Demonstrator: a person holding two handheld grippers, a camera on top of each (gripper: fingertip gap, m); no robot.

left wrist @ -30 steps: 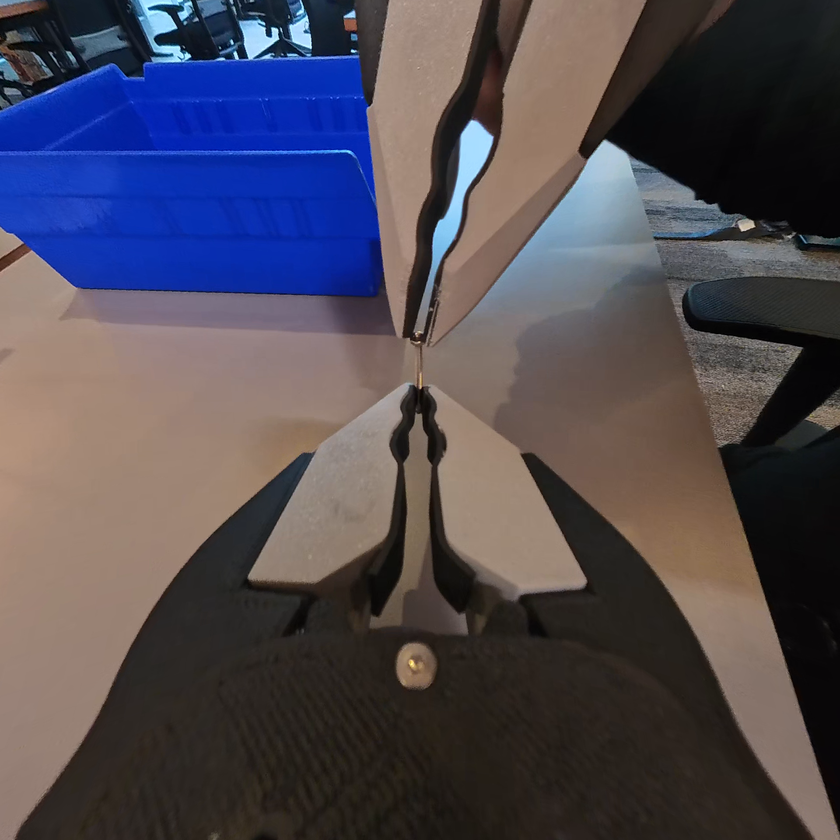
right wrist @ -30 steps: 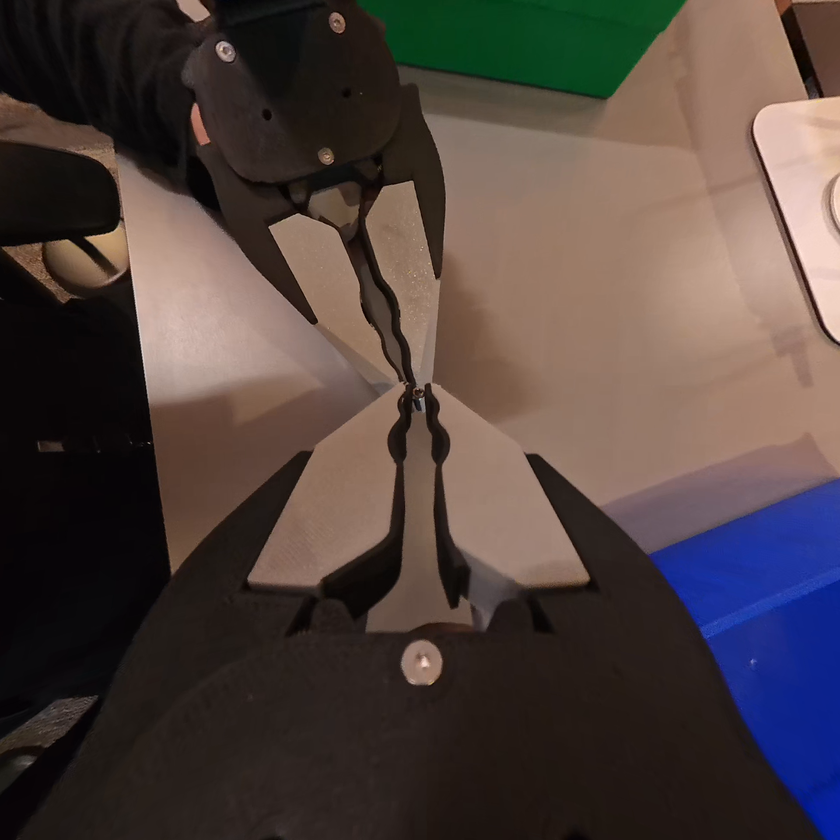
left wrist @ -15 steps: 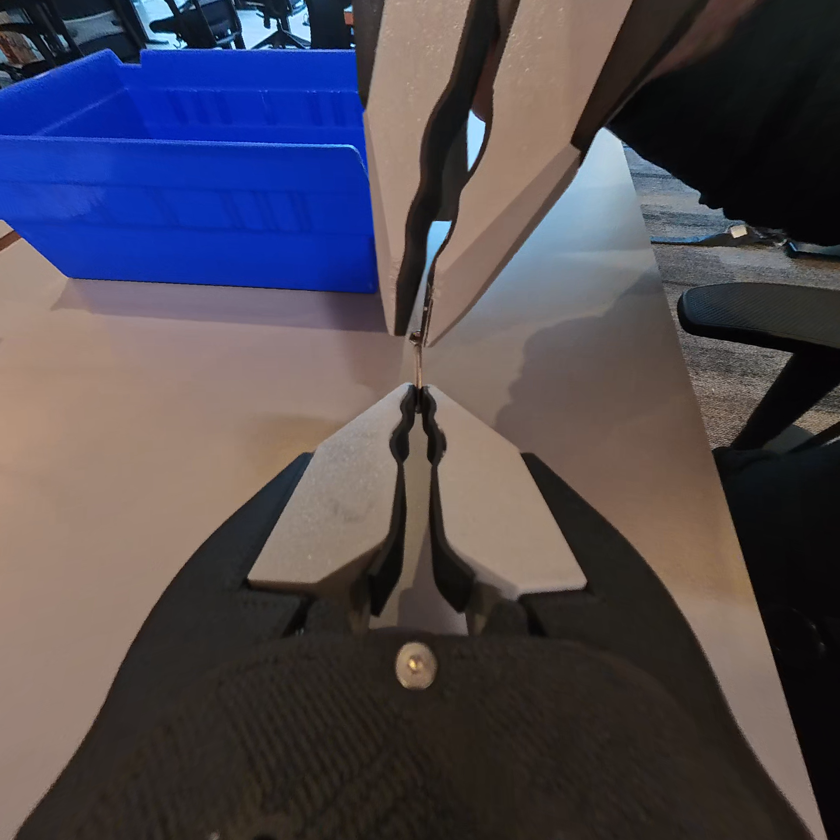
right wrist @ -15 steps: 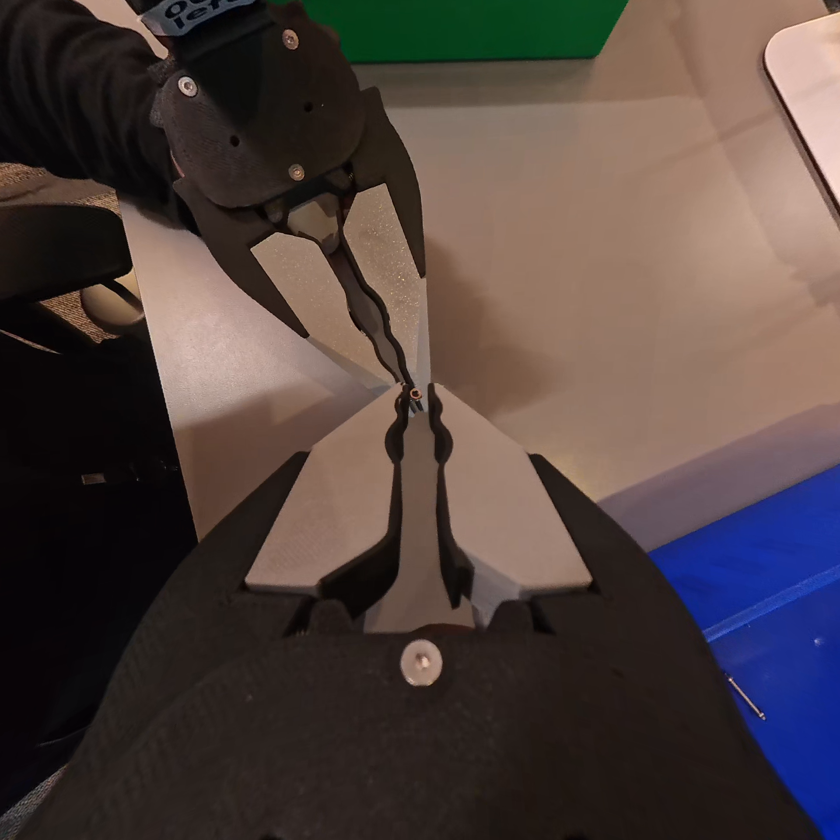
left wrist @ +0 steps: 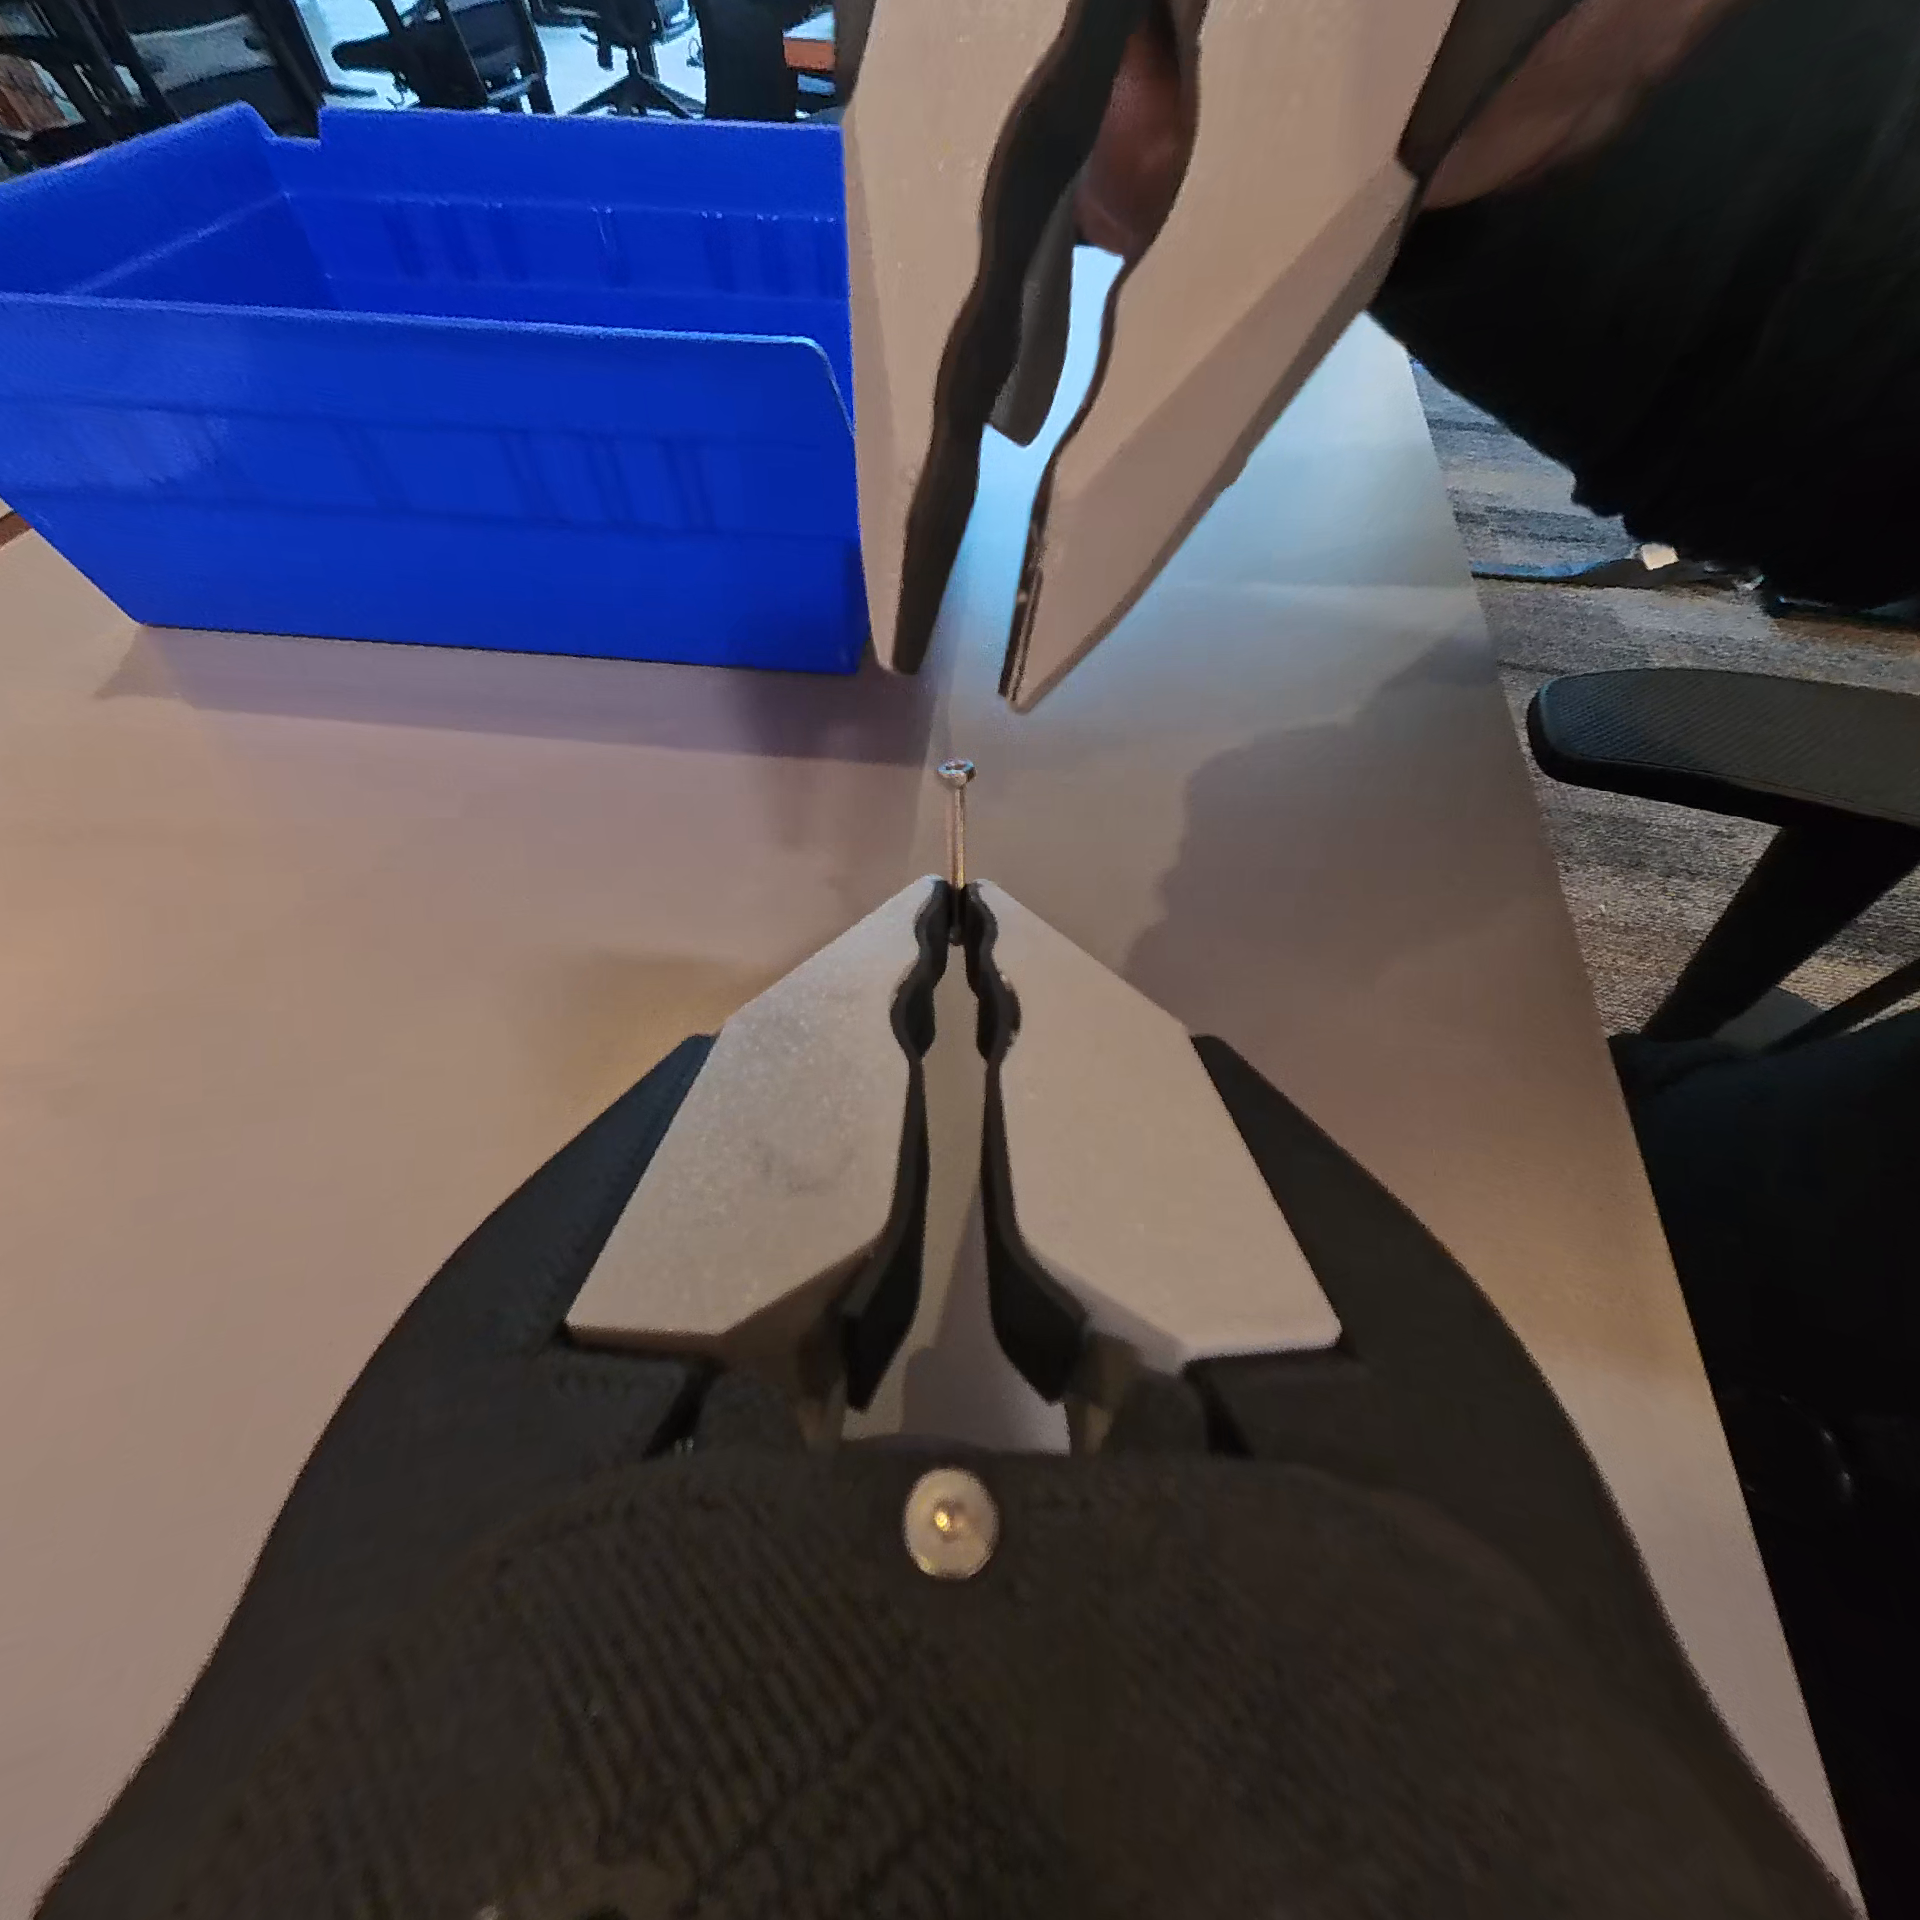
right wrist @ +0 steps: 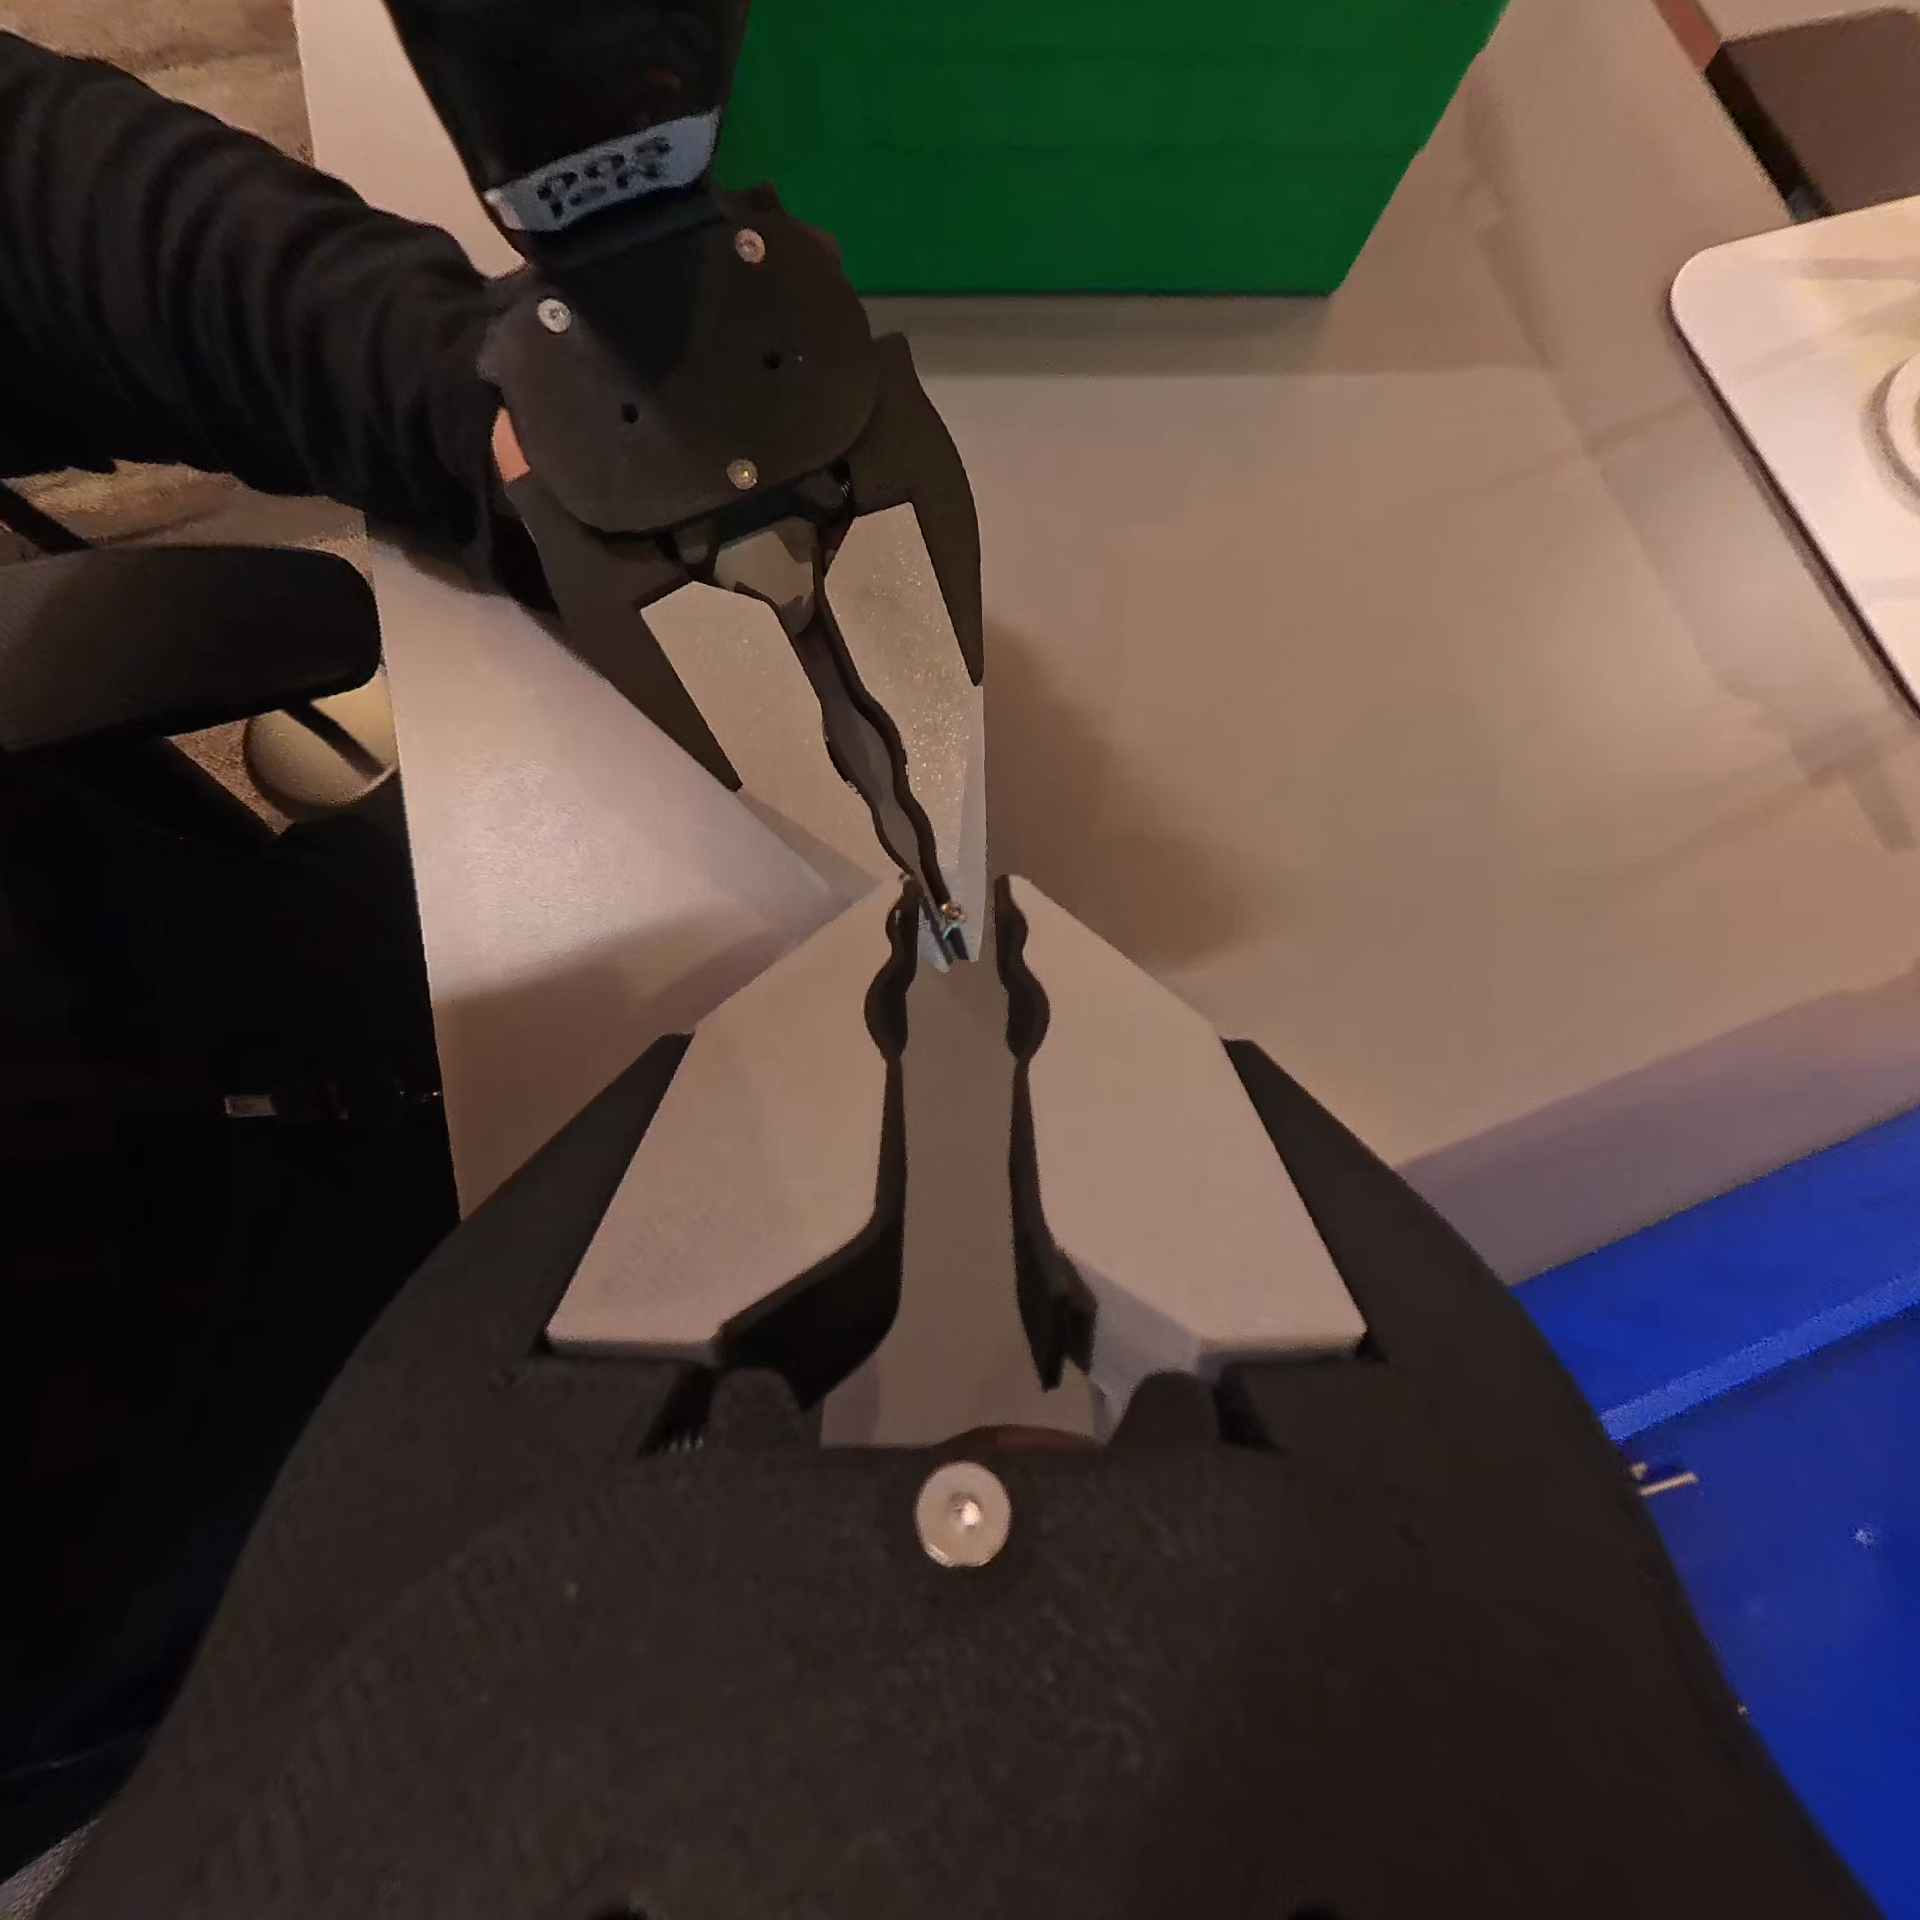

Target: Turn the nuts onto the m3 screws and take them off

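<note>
Left gripper (left wrist: 956,896) clamps M3 screw (left wrist: 957,826), nut (left wrist: 955,770) at its far end.
Right gripper (left wrist: 956,673) spread apart just beyond nut, beside blue bin (left wrist: 416,468).

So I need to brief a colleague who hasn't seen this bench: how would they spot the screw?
Start at the big blue plastic bin on the pale table. In front of it, the left hand-held gripper pinches a thin silver screw upright, the only metal sliver there.
</note>
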